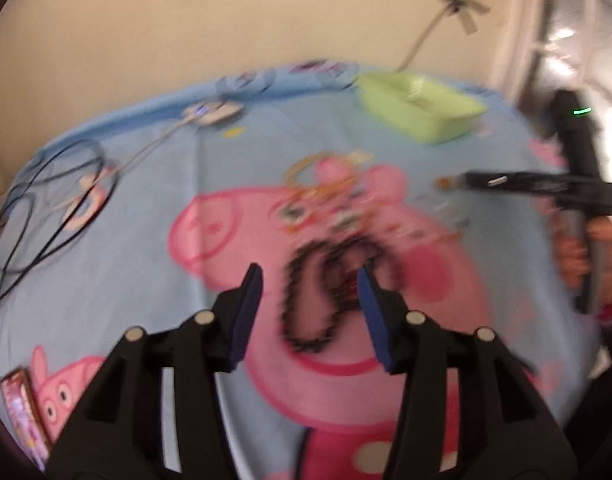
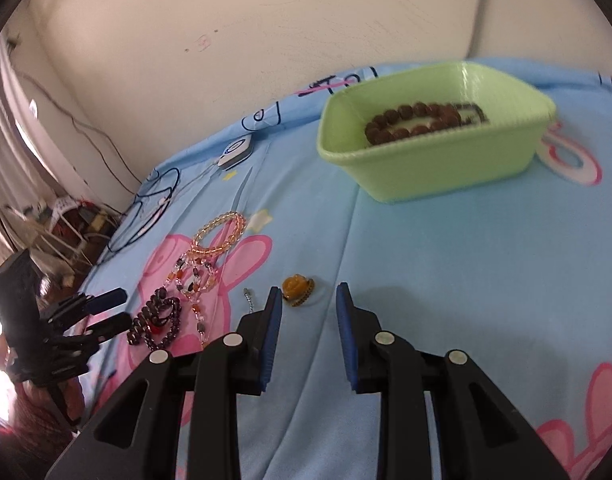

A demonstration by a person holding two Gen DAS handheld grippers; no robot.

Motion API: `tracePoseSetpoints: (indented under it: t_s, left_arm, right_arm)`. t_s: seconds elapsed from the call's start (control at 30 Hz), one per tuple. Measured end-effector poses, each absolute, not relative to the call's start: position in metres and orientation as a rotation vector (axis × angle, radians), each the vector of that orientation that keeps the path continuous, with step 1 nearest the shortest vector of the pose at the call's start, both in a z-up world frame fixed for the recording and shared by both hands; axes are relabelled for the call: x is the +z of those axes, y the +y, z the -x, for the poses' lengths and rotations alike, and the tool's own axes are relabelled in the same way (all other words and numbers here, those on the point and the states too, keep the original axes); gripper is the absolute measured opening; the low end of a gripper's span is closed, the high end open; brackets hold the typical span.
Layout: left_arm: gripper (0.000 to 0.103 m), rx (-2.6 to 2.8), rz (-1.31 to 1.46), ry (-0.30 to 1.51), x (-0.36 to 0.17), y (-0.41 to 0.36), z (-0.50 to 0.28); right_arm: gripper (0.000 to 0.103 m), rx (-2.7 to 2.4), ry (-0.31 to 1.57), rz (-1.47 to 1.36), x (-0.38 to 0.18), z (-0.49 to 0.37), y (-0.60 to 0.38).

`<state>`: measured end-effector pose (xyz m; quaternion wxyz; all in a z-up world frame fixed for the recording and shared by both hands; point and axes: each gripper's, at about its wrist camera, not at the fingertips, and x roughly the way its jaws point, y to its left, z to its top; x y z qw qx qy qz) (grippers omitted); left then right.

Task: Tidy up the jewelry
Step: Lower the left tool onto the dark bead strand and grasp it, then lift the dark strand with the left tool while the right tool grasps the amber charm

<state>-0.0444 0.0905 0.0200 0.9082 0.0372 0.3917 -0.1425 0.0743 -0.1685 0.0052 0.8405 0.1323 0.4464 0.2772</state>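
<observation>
Two blue foam pads of the left gripper (image 1: 309,276) stand apart, pressing on nothing, with the dark bead bracelet (image 1: 292,300) lying on the sheet right between them. The step in hand looks like picking that bracelet up. To do it well, I would lower the pads until they straddle a single strand at the loop's six o'clock bend and close firmly. The beads are small, round and glossy, strung on what looks like stretchy cord doubled into a coil, so they could roll out of a shallow pinch. Lift straight up so the slack coil does not drag its neighbours. At twelve o'clock from the gripper lies a tangle of jewellery: a mixed-stone string (image 2: 194,280) of orange, grey and clear beads, and beyond it a translucent peach bead bracelet (image 2: 220,232). The view is blurred, so whether the strands interlock I cannot tell. At one o'clock sits the pale green plastic tray (image 1: 417,112), rectangular with soft rounded walls, already holding a brown bead bracelet (image 2: 405,114) with rough matte beads. At three o'clock is the right gripper (image 2: 309,289); its pads also show a gap and hold nothing, with a carved amber pendant (image 2: 297,289) just ahead of its tips and a short ball chain (image 2: 248,296) beside them. Everything rests on a soft, wrinkled blue cartoon sheet (image 2: 425,280), which gives under pressure.
</observation>
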Motion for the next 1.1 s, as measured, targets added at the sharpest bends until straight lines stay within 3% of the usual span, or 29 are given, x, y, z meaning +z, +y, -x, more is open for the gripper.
tracePoseSetpoints:
  t_s: [0.27,0.43,0.7,1.1]
  left_arm:
    - [0.047,-0.438,-0.214,0.804,0.009,0.036,0.042]
    - [0.047,-0.417,-0.116,0.842,0.002,0.051,0.026]
    - [0.03,-0.397,-0.122,0.872,-0.006,0.057,0.024]
    - [0.03,-0.391,-0.176,0.797,0.012,0.047,0.04]
  right_arm:
    - [0.003,0.594,0.945,-0.324,0.004,-0.077,-0.174]
    - [0.003,0.604,0.949,-0.335,0.003,-0.078,-0.175]
    - [0.003,0.61,0.952,-0.343,0.003,-0.078,-0.175]
    - [0.003,0.61,0.952,-0.344,0.002,-0.078,-0.176]
